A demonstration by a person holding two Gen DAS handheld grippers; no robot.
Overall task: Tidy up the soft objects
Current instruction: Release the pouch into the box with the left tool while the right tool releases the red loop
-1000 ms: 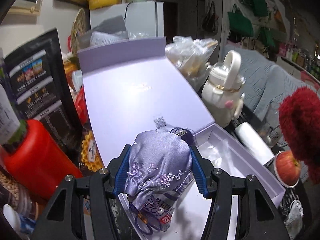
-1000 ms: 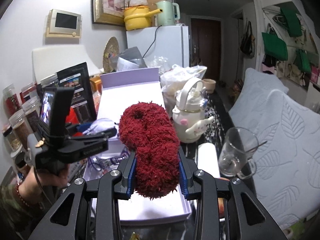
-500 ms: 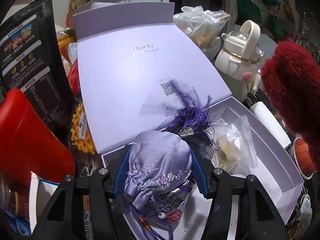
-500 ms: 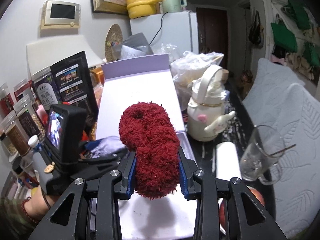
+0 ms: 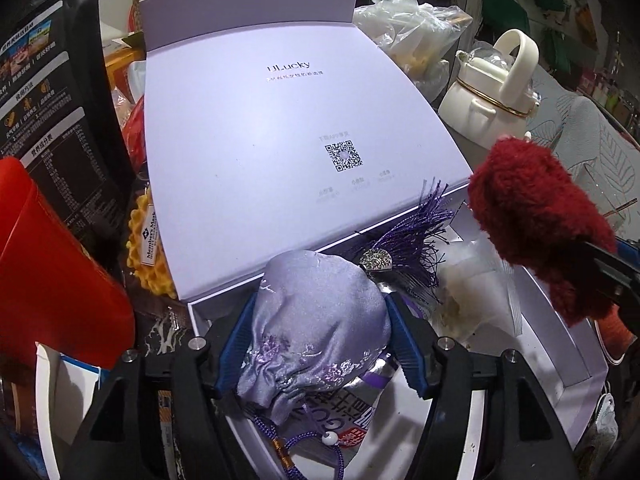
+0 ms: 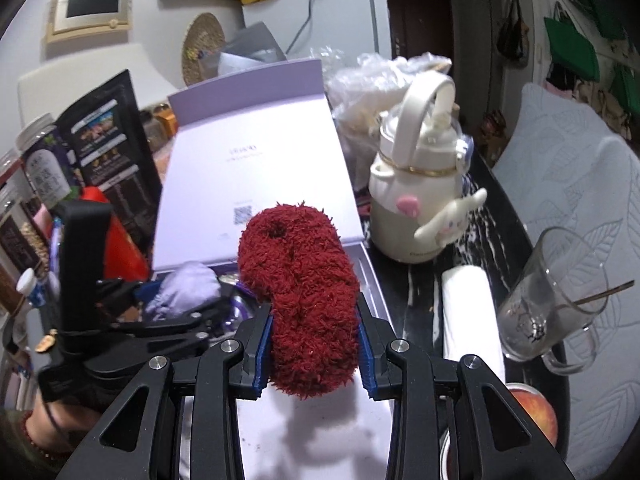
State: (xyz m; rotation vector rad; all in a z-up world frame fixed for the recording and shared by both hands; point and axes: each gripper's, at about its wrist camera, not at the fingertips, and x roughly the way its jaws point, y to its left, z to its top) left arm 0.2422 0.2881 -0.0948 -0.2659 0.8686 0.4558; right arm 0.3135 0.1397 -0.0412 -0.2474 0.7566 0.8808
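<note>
Left gripper (image 5: 320,340) is opening around the lilac pouch (image 5: 316,320) in the box (image 5: 560,352); right gripper (image 6: 316,348) clamps the red fluffy roll (image 6: 304,292) above it, kettle (image 6: 416,200) beside.

Your open box (image 5: 576,364) lies in the middle of the counter, its lid (image 5: 280,152) tilted back behind it. In the box's near left corner sits the drawstring pouch (image 5: 316,320), on a printed packet (image 5: 340,420), tassel (image 5: 416,232) behind it. A plastic bag (image 5: 480,280) lies right of the pouch. The fuzzy sock (image 6: 304,292) hangs above the box. Right of the lid stands the kettle (image 6: 416,200); nearer you, a paper roll (image 6: 468,316), then a glass mug (image 6: 548,304)
</note>
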